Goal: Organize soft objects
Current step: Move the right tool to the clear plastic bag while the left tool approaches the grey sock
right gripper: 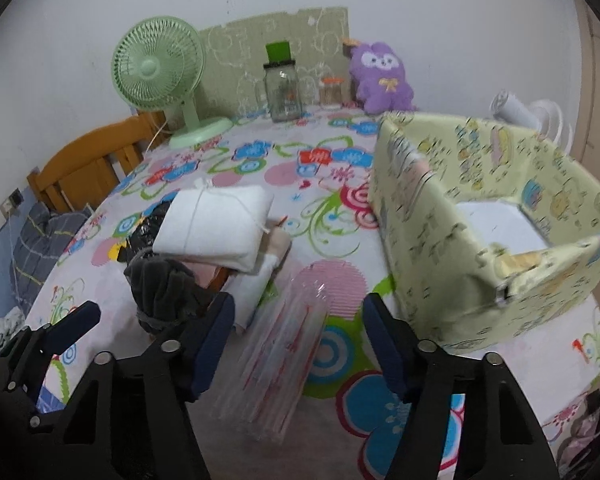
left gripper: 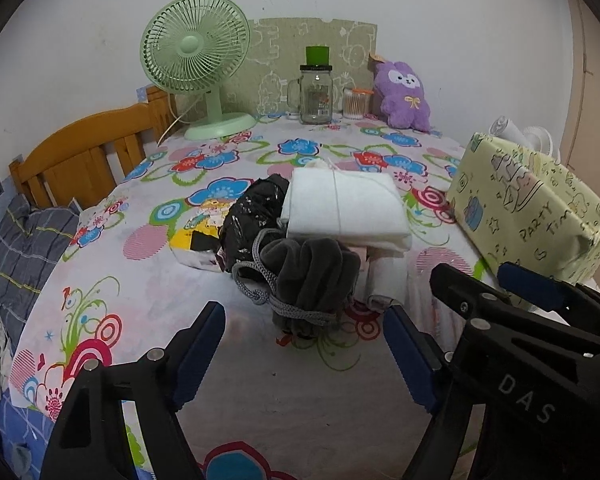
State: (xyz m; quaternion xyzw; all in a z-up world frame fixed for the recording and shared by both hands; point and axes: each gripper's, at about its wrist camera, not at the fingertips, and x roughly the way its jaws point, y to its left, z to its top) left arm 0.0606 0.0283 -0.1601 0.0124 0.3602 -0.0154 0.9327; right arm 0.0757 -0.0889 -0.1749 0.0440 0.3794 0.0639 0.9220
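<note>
**Both grippers hanging over the soft pile, nothing gripped**

Currently the left gripper (left gripper: pixel 304 356) is sitting wide apart above the floral-cloth table (left gripper: pixel 148 264), pointing at the grey drawstring pouch (left gripper: pixel 308 276). Pouch is lying ahead of the fingertips, not between the pads, no contact showing. Its cord is looping out to the left side.

Right gripper (right gripper: pixel 300 344) is standing at a middling gap, empty. A clear plastic sleeve (right gripper: pixel 280 360) is lying flat on the cloth in the lane between its fingers, but the pads are not pressing on it. In the left wrist view the right gripper is showing at the lower right edge, just beside the left one.

Pile layout:
- Folded white cloth (left gripper: pixel 348 208) tied with thin string is sitting on top, resting partly on a crumpled black plastic bag (left gripper: pixel 252 216) to its left.
- Pinkish and white folded pieces are showing under the white cloth; exact count I cannot tell.
- Grey pouch is sitting at the near edge of the pile, touching the black bag.

Pale green patterned box (right gripper: pixel 480 216) is standing open on the right side of the table, near the pile but apart from it. Something white is lying inside it.

Along the back wall: green desk fan (left gripper: pixel 196 60), glass jar mug (left gripper: pixel 316 96) with a green lid, a small orange-lidded jar (left gripper: pixel 357 103), purple plush toy (left gripper: pixel 404 96). Wooden headboard (left gripper: pixel 84 152) is showing at left.
</note>
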